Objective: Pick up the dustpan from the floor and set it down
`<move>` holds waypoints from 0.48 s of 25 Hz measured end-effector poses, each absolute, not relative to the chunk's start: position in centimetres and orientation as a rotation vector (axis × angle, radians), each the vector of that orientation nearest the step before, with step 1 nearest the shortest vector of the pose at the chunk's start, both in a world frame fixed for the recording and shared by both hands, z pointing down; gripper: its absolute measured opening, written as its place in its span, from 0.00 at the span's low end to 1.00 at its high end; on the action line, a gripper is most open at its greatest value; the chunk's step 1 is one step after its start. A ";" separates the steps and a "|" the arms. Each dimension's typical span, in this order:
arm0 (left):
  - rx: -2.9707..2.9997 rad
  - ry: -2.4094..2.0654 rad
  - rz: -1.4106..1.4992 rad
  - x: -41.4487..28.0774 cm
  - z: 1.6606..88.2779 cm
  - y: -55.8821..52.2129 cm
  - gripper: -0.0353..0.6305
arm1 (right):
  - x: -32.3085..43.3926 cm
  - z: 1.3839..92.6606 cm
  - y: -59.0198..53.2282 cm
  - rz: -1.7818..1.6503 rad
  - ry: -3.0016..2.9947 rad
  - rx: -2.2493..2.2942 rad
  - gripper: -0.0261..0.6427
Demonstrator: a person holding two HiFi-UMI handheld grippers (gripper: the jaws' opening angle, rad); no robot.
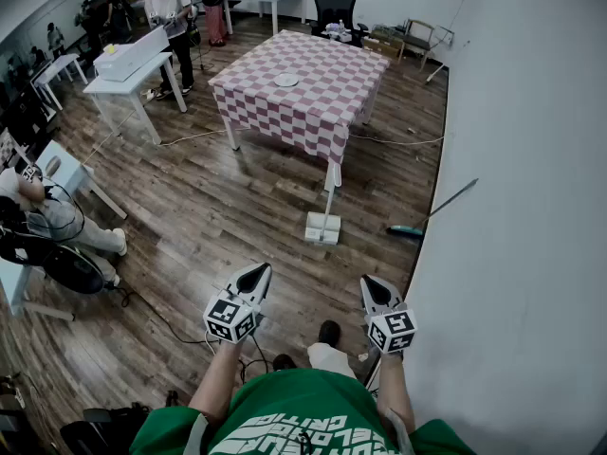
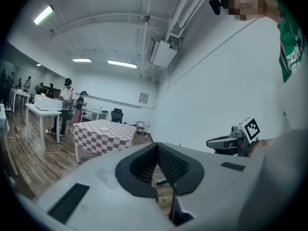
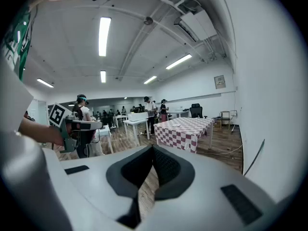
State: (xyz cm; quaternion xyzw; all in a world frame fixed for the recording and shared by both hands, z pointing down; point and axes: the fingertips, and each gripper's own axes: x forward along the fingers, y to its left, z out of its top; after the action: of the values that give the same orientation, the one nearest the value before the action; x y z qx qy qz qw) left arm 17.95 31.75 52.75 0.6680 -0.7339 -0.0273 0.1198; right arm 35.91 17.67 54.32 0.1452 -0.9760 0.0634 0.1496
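Dustpan on floor, handle against wall

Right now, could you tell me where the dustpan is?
Head view, right side: the dustpan lies on the floor by the white wall, right of the checkered table.

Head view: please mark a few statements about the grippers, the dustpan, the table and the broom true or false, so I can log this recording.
1. Both grippers are empty with their jaws together. True: the left gripper and the right gripper hold nothing.
2. The dustpan sits on the checkered table. False: the white dustpan stands on the floor, beside a leg of the checkered table.
3. A plate lies on the checkered table. True: the plate rests on the cloth.
4. The broom lies under the table. False: the teal broom has its head on the floor by the right wall, with its handle slanting up along it.
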 end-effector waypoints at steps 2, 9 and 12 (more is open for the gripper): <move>1.955 -2.145 -0.065 17.6 53.0 30.9 0.06 | 35.7 54.5 16.6 0.173 -2.797 0.409 0.05; 1.948 -2.150 -0.028 16.0 53.4 28.0 0.06 | 34.4 55.1 13.0 0.168 -2.786 0.397 0.05; 1.948 -2.160 -0.024 15.5 53.1 26.3 0.06 | 33.9 55.1 11.1 0.180 -2.787 0.404 0.05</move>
State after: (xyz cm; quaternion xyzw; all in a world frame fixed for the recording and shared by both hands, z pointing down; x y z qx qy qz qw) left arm 15.48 26.27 53.09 0.6651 -0.7377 -0.0082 0.1161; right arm 33.86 11.05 55.13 0.1415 -0.9750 0.0628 0.1594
